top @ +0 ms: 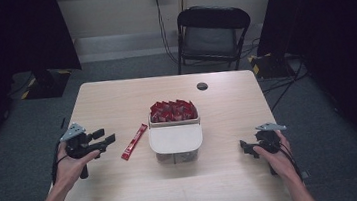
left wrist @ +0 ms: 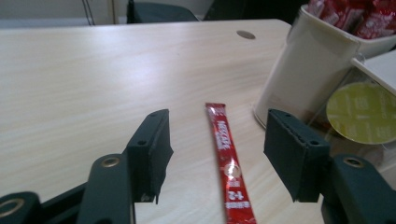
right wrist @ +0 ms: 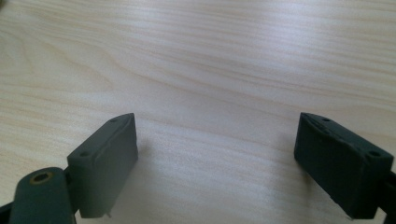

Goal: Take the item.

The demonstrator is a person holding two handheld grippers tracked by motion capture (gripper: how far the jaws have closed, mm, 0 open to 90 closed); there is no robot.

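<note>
A red stick sachet (top: 134, 142) lies flat on the table just left of a white box (top: 176, 137) whose top tray holds several red sachets (top: 173, 110). My left gripper (top: 104, 138) hovers open at the table's left, a short way left of the lone sachet. In the left gripper view the sachet (left wrist: 229, 163) lies on the wood between the two jaws of my left gripper (left wrist: 218, 154), untouched. The white box (left wrist: 308, 74) stands at right there, with a green-lidded capsule (left wrist: 360, 112) behind its clear front. My right gripper (top: 246, 147) stands open at the right, with bare wood between the jaws of my right gripper (right wrist: 217, 163).
The light wooden table (top: 116, 102) has a round cable hole (top: 202, 86) near its far edge. A black folding chair (top: 211, 34) stands behind the table. Dark curtains hang at both sides, and cables run on the grey floor.
</note>
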